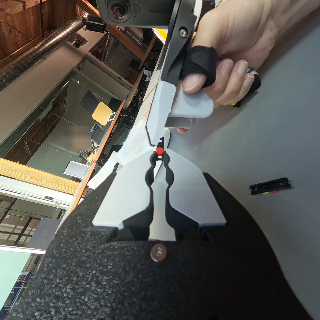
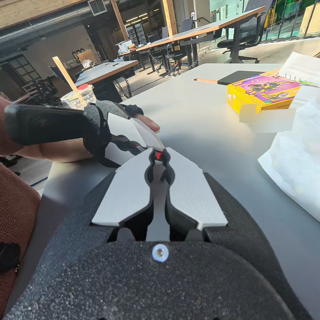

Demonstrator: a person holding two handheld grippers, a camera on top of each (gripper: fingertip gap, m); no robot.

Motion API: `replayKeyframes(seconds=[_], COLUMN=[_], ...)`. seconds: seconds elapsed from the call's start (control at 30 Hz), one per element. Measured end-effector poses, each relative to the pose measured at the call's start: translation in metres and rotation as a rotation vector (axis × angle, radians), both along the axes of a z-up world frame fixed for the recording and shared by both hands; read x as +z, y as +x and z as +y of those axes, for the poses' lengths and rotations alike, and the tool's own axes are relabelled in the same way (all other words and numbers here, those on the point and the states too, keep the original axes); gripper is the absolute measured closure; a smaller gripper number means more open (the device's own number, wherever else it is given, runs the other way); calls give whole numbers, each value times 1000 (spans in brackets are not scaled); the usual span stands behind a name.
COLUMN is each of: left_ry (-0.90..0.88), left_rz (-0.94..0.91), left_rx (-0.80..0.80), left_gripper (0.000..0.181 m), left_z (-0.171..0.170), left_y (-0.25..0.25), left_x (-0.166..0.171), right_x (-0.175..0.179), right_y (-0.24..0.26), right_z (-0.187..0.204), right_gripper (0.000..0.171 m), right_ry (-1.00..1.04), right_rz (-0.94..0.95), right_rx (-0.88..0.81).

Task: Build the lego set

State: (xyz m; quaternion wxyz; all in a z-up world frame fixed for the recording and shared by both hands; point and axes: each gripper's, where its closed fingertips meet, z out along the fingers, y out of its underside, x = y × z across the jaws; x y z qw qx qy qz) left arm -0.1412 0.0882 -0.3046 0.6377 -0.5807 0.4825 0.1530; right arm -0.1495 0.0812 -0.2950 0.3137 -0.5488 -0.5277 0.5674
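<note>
A small black lego piece with a red stud (image 1: 159,150) sits between the tips of my left gripper (image 1: 159,155), which is shut on it above the grey table (image 1: 268,138). My right gripper (image 1: 156,142) comes down from above, held by a hand, and its tip meets the same piece. In the right wrist view my right gripper (image 2: 158,155) is shut on the black and red piece (image 2: 158,155). A thin black part (image 2: 163,174) hangs below it. My left gripper (image 2: 155,147) reaches in from the left, tip to tip.
A black lego assembly (image 1: 270,186) with yellow and red bits lies on the table to the right. A yellow and purple lego box (image 2: 263,93), a white paper bag (image 2: 294,164) and a plastic cup with a straw (image 2: 78,98) stand around the table. Only a small space, under 4 cm, lies between the two pairs of fingers.
</note>
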Motion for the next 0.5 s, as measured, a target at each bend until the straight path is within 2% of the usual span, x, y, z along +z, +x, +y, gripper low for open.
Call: replayKeyframes(seconds=[0.5], left_ry=[58], left_rz=[4], left_rx=[-5], left_gripper=[174], left_z=[-2], left_y=[0], left_x=[8], right_x=[-3], right_y=[4], right_z=[2], right_gripper=[152], right_ry=[-84], right_rz=[-27], right_rx=[26])
